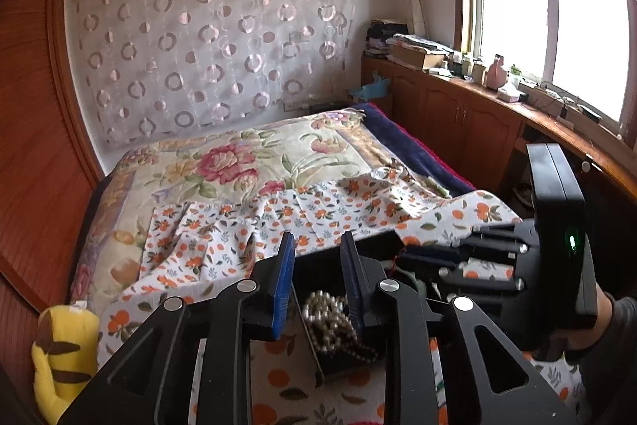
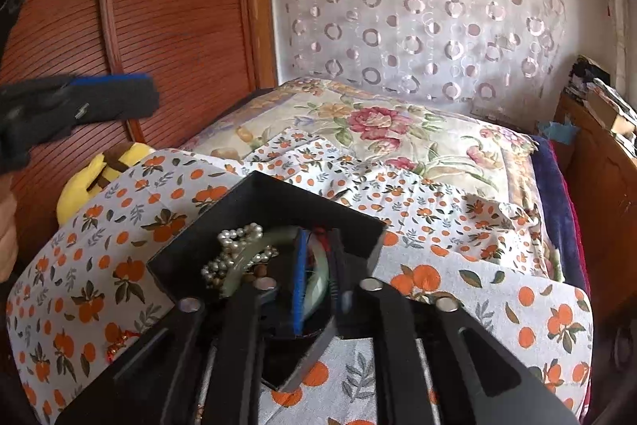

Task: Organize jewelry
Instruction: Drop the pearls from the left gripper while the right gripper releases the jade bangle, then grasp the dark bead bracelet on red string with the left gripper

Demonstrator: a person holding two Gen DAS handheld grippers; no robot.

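A black open box [image 2: 274, 202] sits on the orange-print cloth on the bed. In it lie a pearl necklace [image 2: 229, 251], a pale green jade bangle [image 2: 274, 237] and some dark beads. My right gripper [image 2: 318, 253] is down inside the box, its blue-padded fingers closed to a narrow gap around the bangle's rim, with a red thread just beyond. My left gripper [image 1: 316, 249] is open and empty above the box's near edge [image 1: 314, 357], the pearl necklace [image 1: 330, 325] showing between its fingers. The right gripper [image 1: 438, 257] shows side-on in the left wrist view. The left gripper [image 2: 115, 98] appears at the left of the right wrist view.
A yellow plush toy [image 1: 63, 353] lies at the bed's left edge by the wooden wardrobe [image 2: 139, 6]. A red-and-gold trinket [image 2: 117, 343] lies on the cloth left of the box. A floral bedspread [image 1: 247, 162] lies beyond. Wooden cabinets with clutter [image 1: 458, 98] run under the window.
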